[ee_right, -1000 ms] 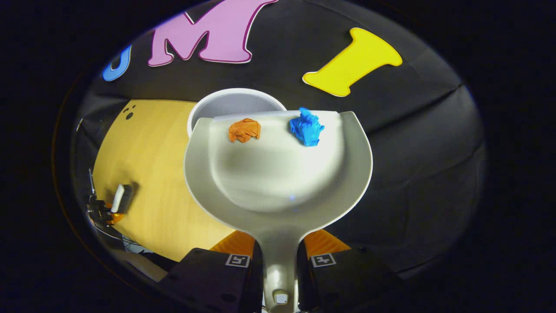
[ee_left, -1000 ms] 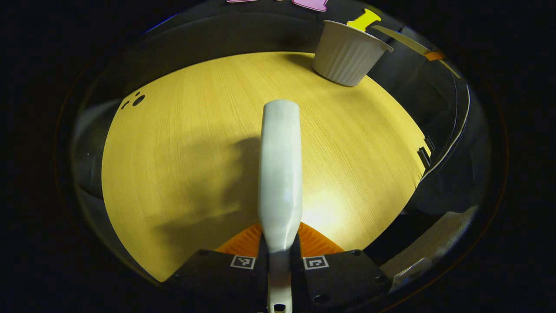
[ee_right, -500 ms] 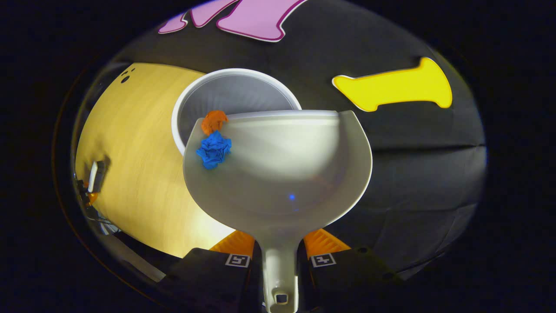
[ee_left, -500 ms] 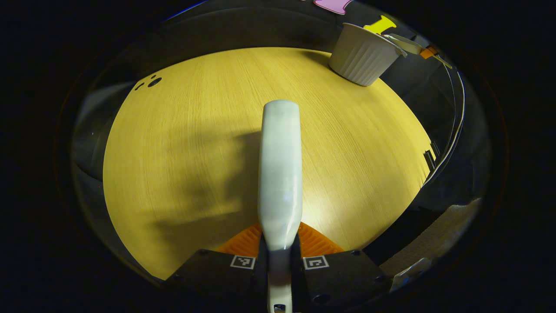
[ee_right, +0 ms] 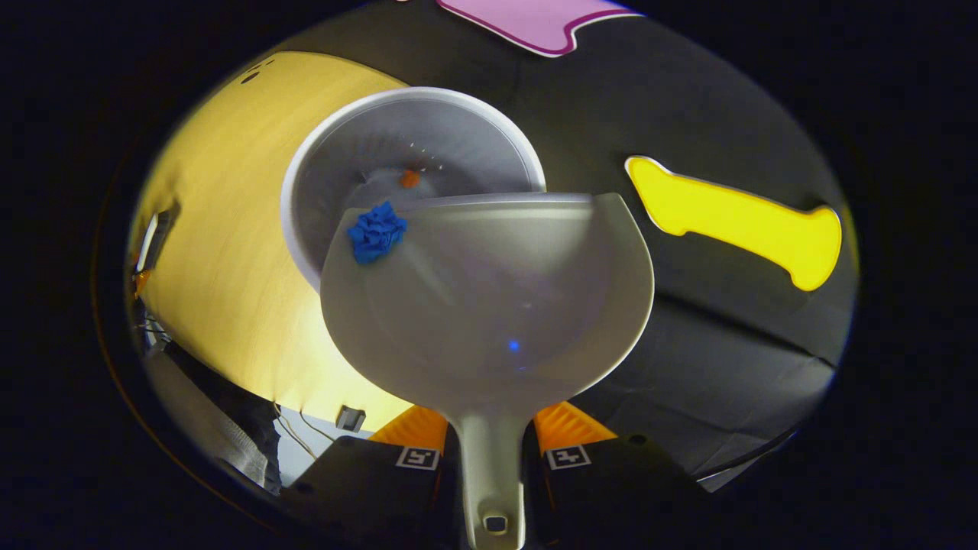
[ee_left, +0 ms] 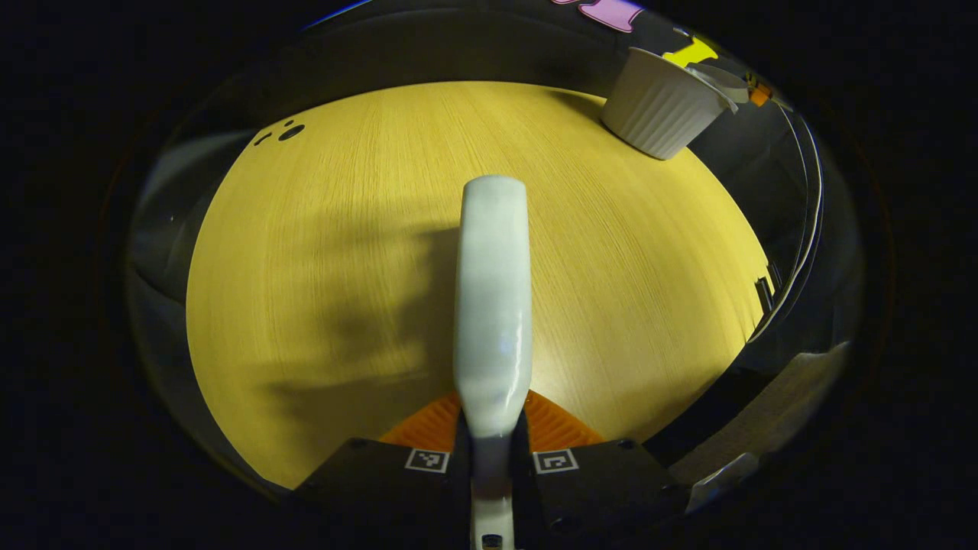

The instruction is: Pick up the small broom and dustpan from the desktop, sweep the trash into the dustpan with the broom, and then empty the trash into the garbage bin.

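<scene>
Right gripper clamps the dustpan handle, pan tipped over the white garbage bin; blue paper wad at the pan's lip, orange scrap inside the bin. Left gripper grips the broom handle above the wood surface. No readable writing.

Pale wood-grain worktop, round-looking through lens. White ribbed garbage bin stands upright near far right edge. Small dark holes at far left. Broad shadow across near-left surface.
</scene>
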